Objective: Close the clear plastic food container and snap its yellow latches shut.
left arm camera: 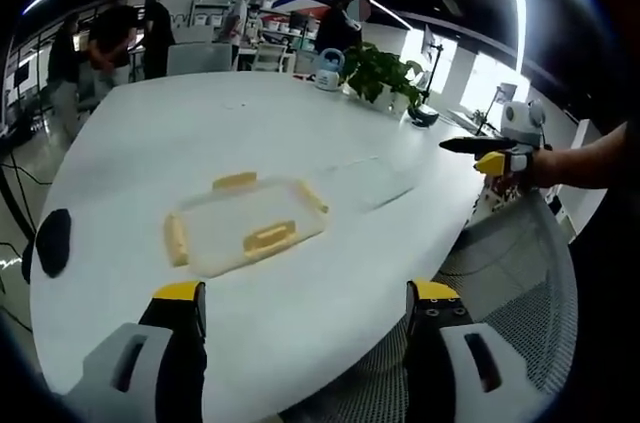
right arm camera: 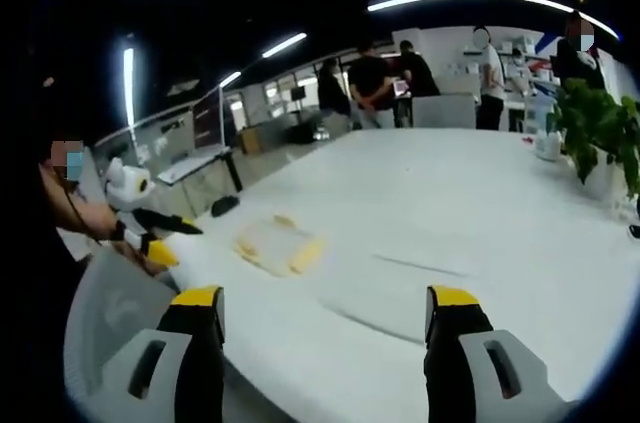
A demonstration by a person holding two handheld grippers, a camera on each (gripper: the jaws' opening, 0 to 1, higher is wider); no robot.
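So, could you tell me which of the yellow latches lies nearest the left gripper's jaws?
The latch on the container's near long edge, facing the left gripper; the others sit on the far edge and the two short ends.

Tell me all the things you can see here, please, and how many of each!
table: one, white, large, under everything
food container: one, clear with yellow latches, on the table near the front edge
clear lid or sheet: one, see-through, flat on the table beside the container
dark disc: one, black, at the table's edge
potted plant: one, green, far side of the table
lamp: one, dark, beside the plant
people: several, standing in the background beyond the table
left gripper: one, grey with yellow tips, jaws apart
right gripper: one, grey with yellow tips, jaws apart
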